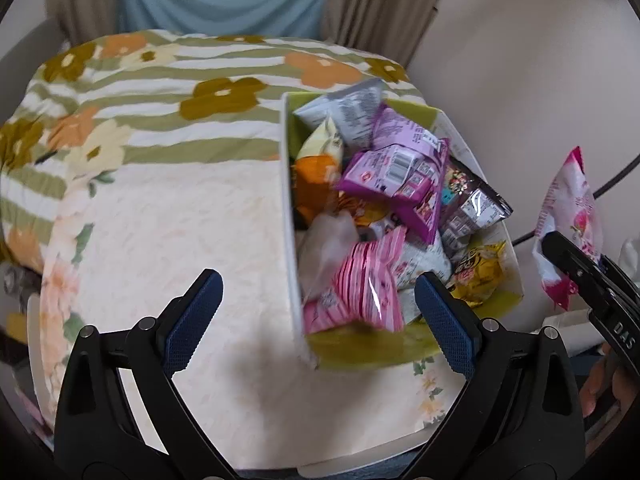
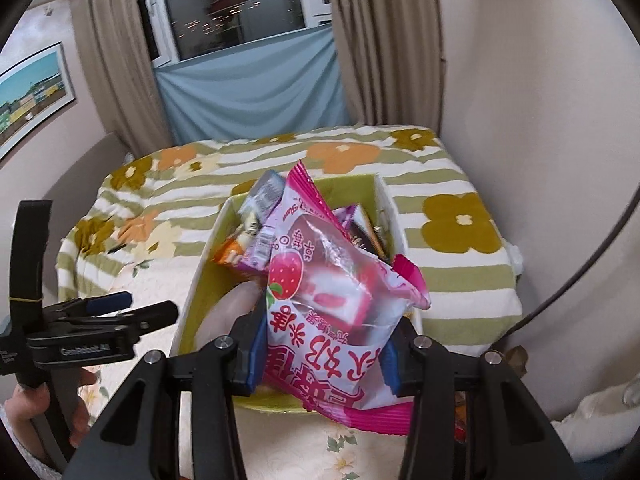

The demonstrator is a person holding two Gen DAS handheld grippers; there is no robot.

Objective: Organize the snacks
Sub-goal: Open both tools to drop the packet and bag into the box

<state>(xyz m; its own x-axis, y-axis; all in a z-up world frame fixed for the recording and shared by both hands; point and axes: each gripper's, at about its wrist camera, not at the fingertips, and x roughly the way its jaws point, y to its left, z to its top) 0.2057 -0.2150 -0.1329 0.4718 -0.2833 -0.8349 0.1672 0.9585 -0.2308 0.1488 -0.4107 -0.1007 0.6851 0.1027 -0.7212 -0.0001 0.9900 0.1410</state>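
A white box with a green inside (image 1: 289, 216) stands on the bed and holds several snack packets: purple (image 1: 394, 176), pink striped (image 1: 360, 292), yellow (image 1: 478, 270) and grey ones. My left gripper (image 1: 316, 312) is open and empty, low over the box's near left corner. My right gripper (image 2: 322, 350) is shut on a pink strawberry snack packet (image 2: 320, 300) and holds it above the box (image 2: 202, 264). In the left wrist view that packet (image 1: 568, 228) hangs at the far right, beside the box.
The bed has a flowered cream and green striped cover (image 1: 160, 208). A wall (image 2: 540, 120) runs along its right side, curtains (image 2: 248, 92) and a window behind. A cable (image 2: 580, 272) curves down the wall. White cloth (image 2: 600, 412) lies at the lower right.
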